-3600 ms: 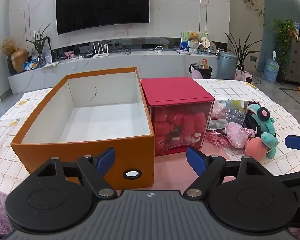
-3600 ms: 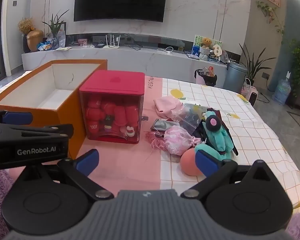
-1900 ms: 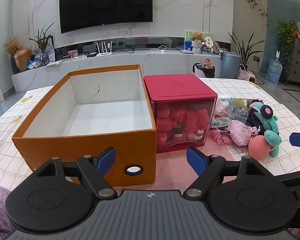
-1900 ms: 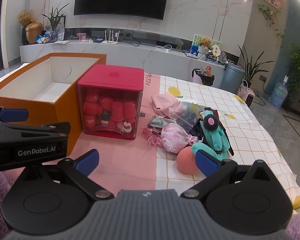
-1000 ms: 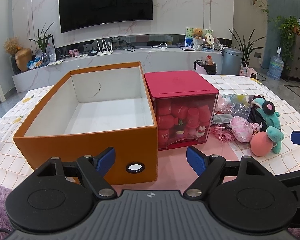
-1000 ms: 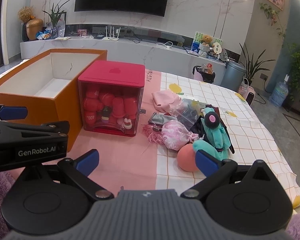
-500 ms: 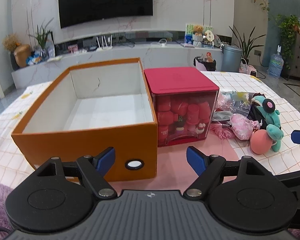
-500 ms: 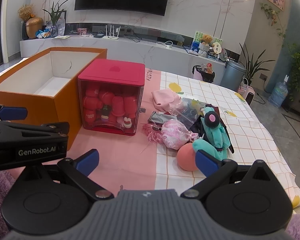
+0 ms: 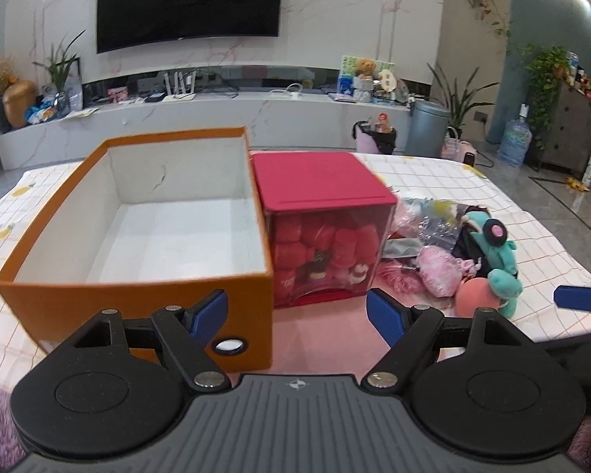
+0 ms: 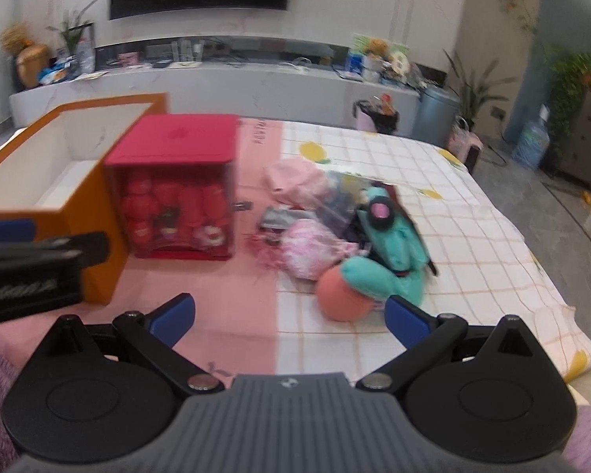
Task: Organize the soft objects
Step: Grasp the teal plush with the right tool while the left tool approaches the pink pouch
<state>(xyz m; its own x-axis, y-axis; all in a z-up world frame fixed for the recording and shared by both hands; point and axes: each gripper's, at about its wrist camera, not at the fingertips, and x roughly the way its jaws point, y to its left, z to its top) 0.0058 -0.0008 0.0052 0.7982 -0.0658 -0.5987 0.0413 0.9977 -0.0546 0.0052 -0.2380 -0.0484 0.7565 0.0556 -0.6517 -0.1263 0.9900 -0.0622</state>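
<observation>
At the left of the left wrist view stands the orange box (image 9: 138, 236), open and with nothing inside, and touching its right wall is the red-lidded clear box (image 9: 327, 232), full of red plush pieces. At the bottom middle, the left tongs (image 9: 297, 313) are spread open and hold nothing. Right of the clear box, on the tabletop (image 10: 472, 213), the soft objects lie in a heap: a pink fluffy toy (image 10: 311, 248), a teal plush (image 10: 394, 236) and a peach ball (image 10: 341, 295). In the lower middle of the right wrist view, the right tongs (image 10: 289, 317) are also open and empty, near the ball. These things look light and squashy; I would pinch the ball across its middle, or the teal plush by a limb.
</observation>
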